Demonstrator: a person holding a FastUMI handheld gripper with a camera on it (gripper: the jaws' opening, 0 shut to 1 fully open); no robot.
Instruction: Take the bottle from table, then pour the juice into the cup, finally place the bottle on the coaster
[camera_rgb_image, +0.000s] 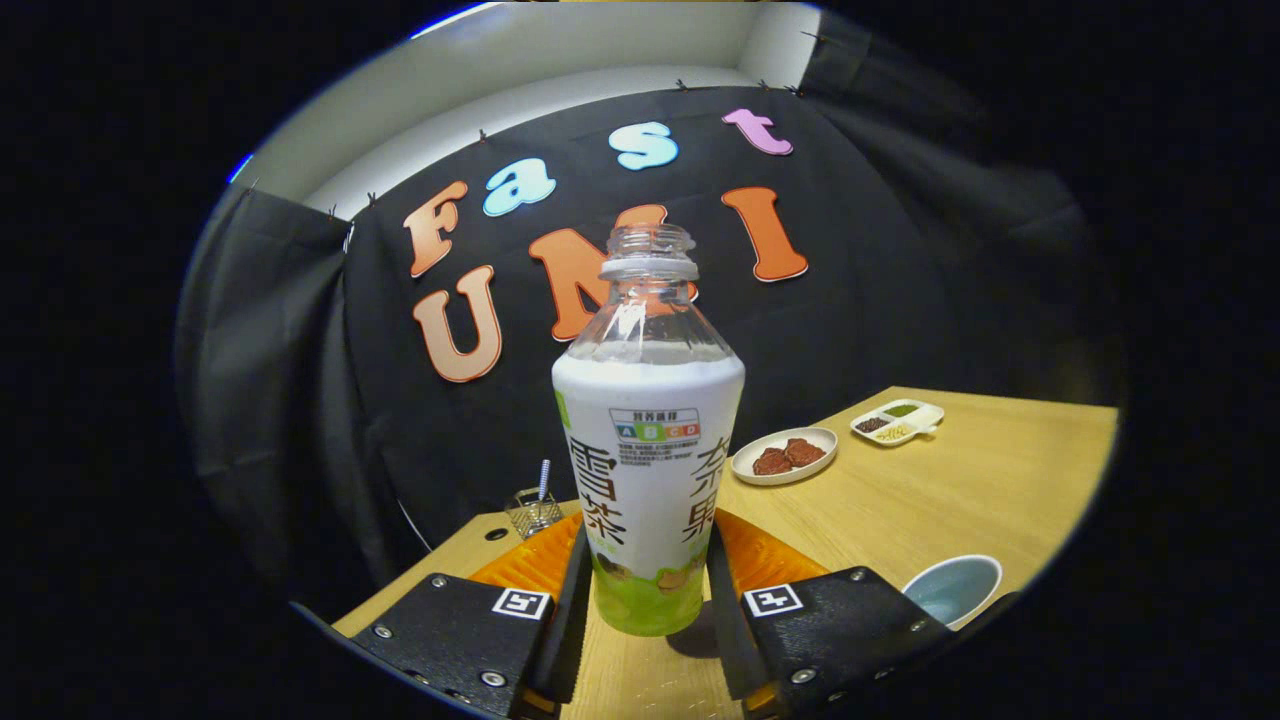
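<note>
Between the two fingers of the gripper (645, 600) stood the bottle (648, 440), upright and uncapped, its lower body pinched from both sides so that the fingers were clamped on it. The gripper pointed level across the wooden table (960, 500), toward the far cloth wall. The bottle's base seemed to hover just above the tabletop, though the fisheye made that hard to judge. An orange coaster (770, 560) lay directly behind the bottle. Near the right finger sat a pale cup (953, 588), its contents not discernible. Farther right, a white plate (784, 456) held reddish-brown pieces, and beyond it a divided dish (898, 421) held small dark and green portions. Far left, a wire basket (532, 512) held a striped straw.
</note>
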